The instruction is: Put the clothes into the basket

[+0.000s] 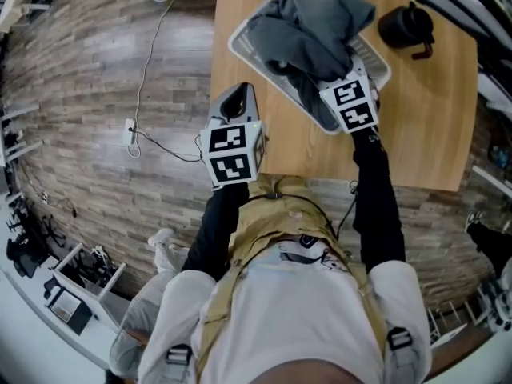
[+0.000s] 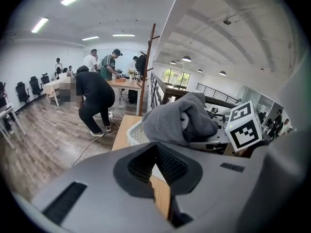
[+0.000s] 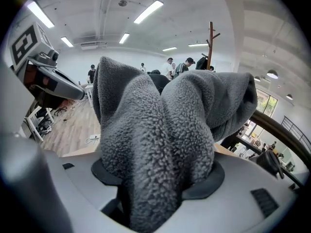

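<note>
A white mesh basket stands on the wooden table, tilted toward the far side. A grey fleece garment is heaped over it. My right gripper is above the basket's near end, shut on a thick fold of that fleece, which fills the space between its jaws. My left gripper hovers over the table's near left edge, apart from the basket, with its jaws shut on nothing. In the left gripper view the basket, the fleece and the right gripper's marker cube lie ahead.
A black kettle stands on the table to the right of the basket. A white cable trails over the wooden floor to the left. Several people stand and bend at desks far off, beside a coat stand.
</note>
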`<state>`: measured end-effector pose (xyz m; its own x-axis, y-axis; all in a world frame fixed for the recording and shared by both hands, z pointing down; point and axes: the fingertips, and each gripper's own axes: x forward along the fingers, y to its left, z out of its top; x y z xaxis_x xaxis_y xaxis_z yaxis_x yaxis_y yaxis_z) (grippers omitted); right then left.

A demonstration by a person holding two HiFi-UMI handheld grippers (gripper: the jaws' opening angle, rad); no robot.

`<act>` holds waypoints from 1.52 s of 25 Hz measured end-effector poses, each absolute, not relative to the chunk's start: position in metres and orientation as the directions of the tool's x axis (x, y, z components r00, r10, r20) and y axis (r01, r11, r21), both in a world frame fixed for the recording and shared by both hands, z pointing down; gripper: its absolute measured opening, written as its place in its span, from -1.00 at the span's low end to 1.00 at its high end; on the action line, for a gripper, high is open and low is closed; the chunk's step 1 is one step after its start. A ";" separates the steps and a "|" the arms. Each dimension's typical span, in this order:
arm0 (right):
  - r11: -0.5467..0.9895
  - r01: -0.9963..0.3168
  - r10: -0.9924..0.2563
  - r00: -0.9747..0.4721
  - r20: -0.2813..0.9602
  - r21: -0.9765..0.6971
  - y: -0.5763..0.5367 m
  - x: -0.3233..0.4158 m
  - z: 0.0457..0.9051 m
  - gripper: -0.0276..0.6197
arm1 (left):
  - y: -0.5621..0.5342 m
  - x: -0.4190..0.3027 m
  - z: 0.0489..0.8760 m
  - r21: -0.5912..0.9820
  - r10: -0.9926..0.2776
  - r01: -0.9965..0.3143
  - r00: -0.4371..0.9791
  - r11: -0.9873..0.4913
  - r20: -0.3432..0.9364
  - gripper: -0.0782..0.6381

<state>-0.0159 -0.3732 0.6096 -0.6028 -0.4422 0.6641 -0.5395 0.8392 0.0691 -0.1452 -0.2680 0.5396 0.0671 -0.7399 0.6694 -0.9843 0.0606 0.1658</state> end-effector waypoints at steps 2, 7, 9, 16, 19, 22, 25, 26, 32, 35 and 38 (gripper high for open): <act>0.844 -0.532 -0.425 -0.593 0.684 0.063 -0.373 -0.017 0.619 0.05 | -0.270 -0.145 0.544 0.163 -0.734 -0.985 0.065 0.063 0.676 -0.79; 0.856 -0.514 -0.388 -0.569 0.725 0.055 -0.374 -0.021 0.640 0.06 | -0.278 -0.142 0.557 0.164 -0.714 -0.984 0.063 0.073 0.697 -0.79; 0.855 -0.516 -0.371 -0.558 0.742 0.040 -0.374 -0.020 0.649 0.06 | -0.279 -0.139 0.564 0.167 -0.700 -0.983 0.066 0.077 0.711 -0.79; 0.885 -0.463 -0.302 -0.477 0.825 0.056 -0.366 -0.022 0.684 0.07 | -0.275 -0.139 0.576 0.175 -0.680 -0.981 0.068 0.089 0.730 -0.79; 0.895 -0.442 -0.281 -0.468 0.838 0.053 -0.367 -0.028 0.692 0.08 | -0.274 -0.142 0.577 0.172 -0.679 -0.981 0.064 0.093 0.731 -0.79; 0.899 -0.437 -0.262 -0.459 0.849 0.040 -0.370 -0.028 0.699 0.10 | -0.272 -0.142 0.578 0.171 -0.678 -0.980 0.061 0.097 0.733 -0.79; 0.905 -0.423 -0.241 -0.432 0.869 0.041 -0.368 -0.031 0.708 0.14 | -0.270 -0.141 0.576 0.166 -0.681 -0.982 0.059 0.093 0.730 -0.79; 0.907 -0.420 -0.235 -0.421 0.876 0.042 -0.367 -0.032 0.711 0.16 | -0.270 -0.141 0.575 0.164 -0.683 -0.982 0.059 0.089 0.728 -0.78; 0.899 -0.437 -0.218 -0.392 0.894 0.028 -0.365 -0.024 0.709 0.38 | -0.264 -0.135 0.565 0.166 -0.692 -0.983 0.069 0.074 0.719 -0.78; 0.887 -0.458 -0.280 -0.435 0.856 0.057 -0.368 -0.021 0.678 0.38 | -0.264 -0.135 0.558 0.163 -0.704 -0.985 0.072 0.063 0.706 -0.79; 0.865 -0.498 -0.331 -0.483 0.811 0.056 -0.365 -0.015 0.646 0.38 | -0.268 -0.130 0.546 0.167 -0.725 -0.985 0.087 0.039 0.683 -0.79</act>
<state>-0.0152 -0.3650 0.6459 -0.4829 -0.3309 0.8107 -0.4984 0.8651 0.0562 -0.1296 -0.2675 0.5458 0.0867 -0.7255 0.6828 -0.9852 0.0392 0.1667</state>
